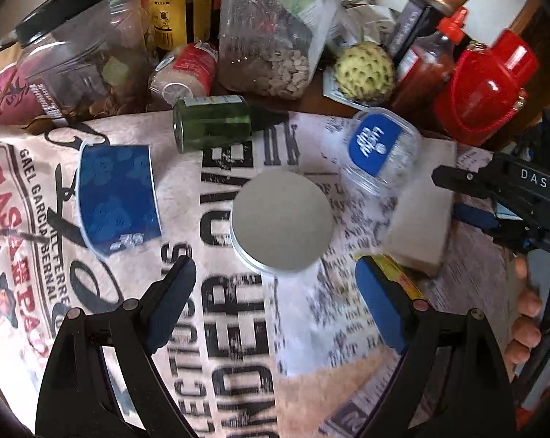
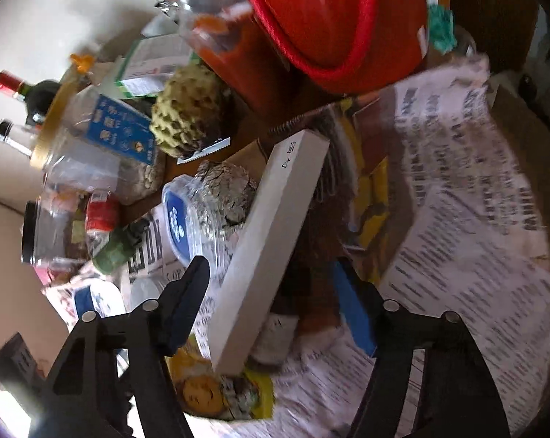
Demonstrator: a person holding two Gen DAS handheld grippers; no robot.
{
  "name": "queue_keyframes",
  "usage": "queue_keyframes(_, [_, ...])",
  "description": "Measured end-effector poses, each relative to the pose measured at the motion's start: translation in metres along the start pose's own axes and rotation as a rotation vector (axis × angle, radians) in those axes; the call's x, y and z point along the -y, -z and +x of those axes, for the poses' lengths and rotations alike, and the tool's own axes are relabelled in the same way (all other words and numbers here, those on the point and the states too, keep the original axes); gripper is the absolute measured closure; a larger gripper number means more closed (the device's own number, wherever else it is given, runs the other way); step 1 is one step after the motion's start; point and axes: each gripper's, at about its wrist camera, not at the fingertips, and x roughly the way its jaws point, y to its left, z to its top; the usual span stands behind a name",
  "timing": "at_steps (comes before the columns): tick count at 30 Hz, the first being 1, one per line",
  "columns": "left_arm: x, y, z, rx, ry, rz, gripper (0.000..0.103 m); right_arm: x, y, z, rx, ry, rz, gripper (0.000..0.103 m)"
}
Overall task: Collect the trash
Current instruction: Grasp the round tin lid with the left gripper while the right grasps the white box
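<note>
My left gripper [image 1: 275, 277] is open and empty, just above the newspaper-print cloth, with a round grey-topped tin [image 1: 281, 222] right ahead between its fingers. A flattened blue paper cup [image 1: 117, 193] lies to its left. A green bottle [image 1: 212, 122] lies on its side behind the tin. A clear tub with a blue label [image 1: 380, 149] sits to the right, holding crumpled foil [image 2: 225, 191]. My right gripper [image 2: 271, 277] is open over a white box [image 2: 271, 241] that lies on a yellow wrapper [image 2: 220, 398]; the box does not look gripped.
The back of the table is crowded: a black-lidded jar [image 1: 81, 47], a seed bag [image 1: 275, 33], a custard apple [image 1: 364, 73], a sauce bottle [image 1: 426, 62] and a red container [image 1: 490, 84]. My right gripper's body [image 1: 523, 197] shows at the left view's right edge.
</note>
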Motion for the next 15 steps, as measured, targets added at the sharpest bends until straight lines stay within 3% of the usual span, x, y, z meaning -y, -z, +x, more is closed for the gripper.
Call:
queue_keyframes(4, [0.001,-0.007,0.009,0.006,-0.005,-0.007,0.014,0.001,-0.005,0.008,0.010,-0.013,0.038,0.056])
queue_keyframes(8, [0.001,-0.015,0.020,-0.005,-0.030,-0.004,0.014,0.000,-0.010,0.018,-0.004,-0.008,0.043,0.077])
queue_keyframes(12, [0.002,-0.020,0.033,-0.048,-0.048,0.002,0.014,0.000,-0.011,0.017,-0.004,-0.046,0.030,0.084])
queue_keyframes(15, [0.004,-0.020,0.038,-0.046,-0.058,0.006,0.021,-0.003,-0.010,0.010,0.009,-0.050,0.001,0.087])
